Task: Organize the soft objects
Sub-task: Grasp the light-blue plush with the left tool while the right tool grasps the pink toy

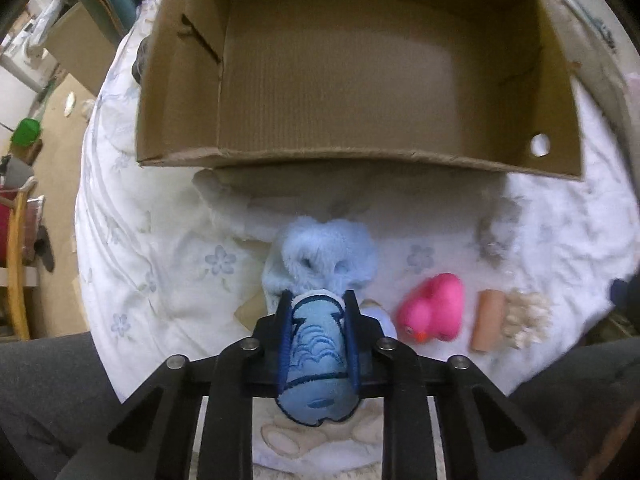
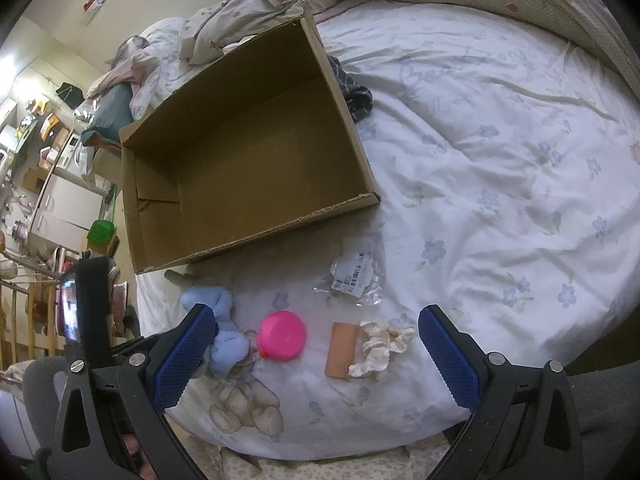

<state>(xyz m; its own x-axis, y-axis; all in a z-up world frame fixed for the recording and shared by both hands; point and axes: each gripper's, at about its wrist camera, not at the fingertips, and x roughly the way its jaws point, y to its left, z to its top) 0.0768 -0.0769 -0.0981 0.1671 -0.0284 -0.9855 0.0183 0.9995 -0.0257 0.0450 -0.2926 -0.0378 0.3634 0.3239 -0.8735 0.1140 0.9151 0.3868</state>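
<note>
The left tongs [image 1: 318, 334] are clamped narrow on a blue plush [image 1: 316, 364], its embroidered foot squeezed between the blue ribbed pads [image 1: 351, 336], which sink a little into the stuffing; no earlier moment is given to compare. The grip sits on this smooth stitched end, probably because it is firmer and narrower than the fluffy pale-blue body lying just ahead of the tips on the sheet [image 1: 160, 264]. The toy looks light and squashy, so it should lift without slipping, though the loose fleece may drag. Beyond the plush, directly ahead of the left tongs, stands the box [image 1: 360, 80], plain corrugated cardboard, open at the top and empty, with a round hole in its right wall; I judge it the place meant for the soft things. To the right of the left tips lie a pink duck [image 1: 434, 310], glossy and rounded, then a tan cardboard tube [image 1: 489, 320] touching a crumpled cream bundle [image 1: 524, 318]. The right tongs [image 2: 316, 356] hang wide apart, gripping nothing, with duck, tube and bundle on the sheet between and ahead of their pads, likely waiting for a turn. A crinkled clear packet [image 2: 356, 276] with a barcode lies further ahead, near the box corner. The bedding is soft, rumpled cotton printed with pale flowers, so things rest slightly sunk and tilted.
</note>
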